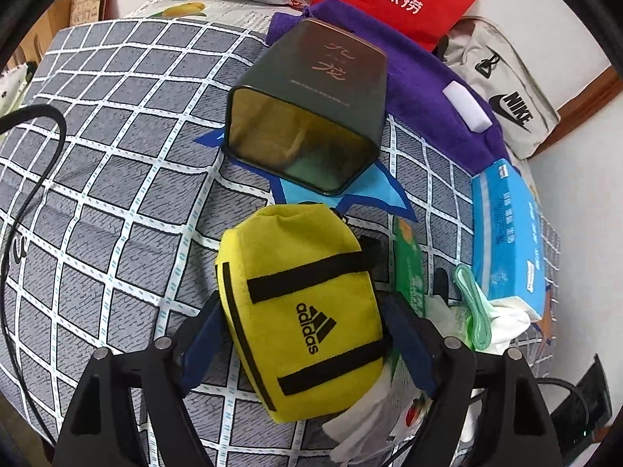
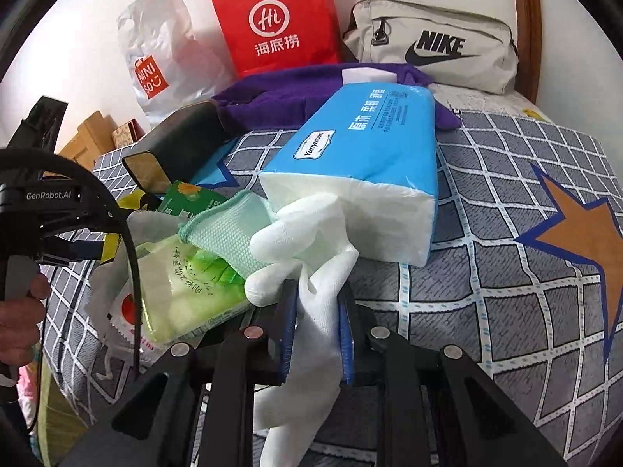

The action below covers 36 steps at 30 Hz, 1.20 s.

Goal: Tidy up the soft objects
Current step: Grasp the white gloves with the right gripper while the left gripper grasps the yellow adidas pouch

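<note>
1. Underneath everything lies a bed cover (image 1: pixel 117 124) in a grey check with white grid lines and blue-edged star prints, one of them orange; a white wall rises behind it, with a brown wooden frame at the corner.
2. Landmark: one dark square tin (image 1: pixel 307 116) lies on its side on the cover, open mouth toward the left wrist camera, gold calligraphy on its flank.
3. Behind the tin, one purple towel (image 1: pixel 428 89) carries one white sponge block (image 1: pixel 467 107).
4. Further behind the tin stand one red paper bag (image 2: pixel 272 19) marked "Hi" with Chinese characters, one clear plastic bag (image 2: pixel 155 62) printed "MINISO", and one beige "NIKE" bag (image 2: pixel 436 46).
5. Right of the tin, one blue tissue pack (image 2: pixel 362 155) reads "Yunyuean".
6. In front of the tin, the left gripper (image 1: pixel 301 334) has its jaws clamped on one yellow "adidas" pouch (image 1: pixel 303 311) with black straps, held off the cover.
7. Beside the tissue pack, the right gripper (image 2: pixel 315 327) has its jaws pinched on one white glove (image 2: pixel 307 257) with a green cuff, which droops between its fingers.
8. Between the glove and the tin lie a few green printed packets (image 2: pixel 187 272); the exact count is unclear.
9. "GenRobot.AI" is printed on the left gripper's body.
</note>
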Tool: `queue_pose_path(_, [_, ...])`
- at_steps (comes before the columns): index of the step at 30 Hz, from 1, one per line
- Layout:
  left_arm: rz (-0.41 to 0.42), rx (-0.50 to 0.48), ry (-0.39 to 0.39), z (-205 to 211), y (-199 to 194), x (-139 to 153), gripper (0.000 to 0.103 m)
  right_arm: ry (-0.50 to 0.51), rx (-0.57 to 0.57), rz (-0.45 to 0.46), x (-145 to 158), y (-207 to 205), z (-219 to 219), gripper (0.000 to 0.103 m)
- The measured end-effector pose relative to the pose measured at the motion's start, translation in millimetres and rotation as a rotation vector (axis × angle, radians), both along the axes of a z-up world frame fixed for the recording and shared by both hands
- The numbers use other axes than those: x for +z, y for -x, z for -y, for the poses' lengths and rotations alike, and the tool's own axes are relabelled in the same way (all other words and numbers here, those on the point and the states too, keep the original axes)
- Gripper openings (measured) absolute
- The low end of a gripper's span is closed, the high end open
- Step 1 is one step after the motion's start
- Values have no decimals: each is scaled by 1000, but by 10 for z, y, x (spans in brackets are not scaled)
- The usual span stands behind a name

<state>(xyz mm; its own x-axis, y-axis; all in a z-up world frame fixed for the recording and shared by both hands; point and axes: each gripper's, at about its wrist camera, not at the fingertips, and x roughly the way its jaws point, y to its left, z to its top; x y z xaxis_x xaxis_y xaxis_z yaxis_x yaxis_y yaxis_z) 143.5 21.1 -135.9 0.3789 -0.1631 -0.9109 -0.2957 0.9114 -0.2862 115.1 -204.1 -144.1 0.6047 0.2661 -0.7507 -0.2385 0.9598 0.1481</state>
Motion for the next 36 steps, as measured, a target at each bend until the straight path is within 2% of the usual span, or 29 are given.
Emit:
queue_pose_path(4, [-12,-21,-77,141,-44,-24,88,48,0,45,-19,25,-83,22])
queue_pose_path(6, [-6,-17,-83,148,-45,-25,88,45,-2,56,-29,28,-83,22])
queue_pose_path(10, [6,-39,-89,158,-42,-24,86,-10,-10,48,-41,18,-13,22])
queue_pose_path(12, [15,-46,-106,151,-14,-13,80,-3,-9,47,-38,15,-23,22])
queue_pose_path(18, [49,-89,-79,-2,79,26,61,4,-12,50,-24,56,-40,20])
queue_pose_path(21, [64,-92,-65,-97,119,60,57,-42,-4,27,25,67,0,15])
queue_pose_path(24, [96,-95,-60,-214,168,127,53,-22,10,39,118,117,-23,15])
queue_pose_path(36, [161,-83,-12,-579,285,299,51,-75,60,50,535,255,-77,14])
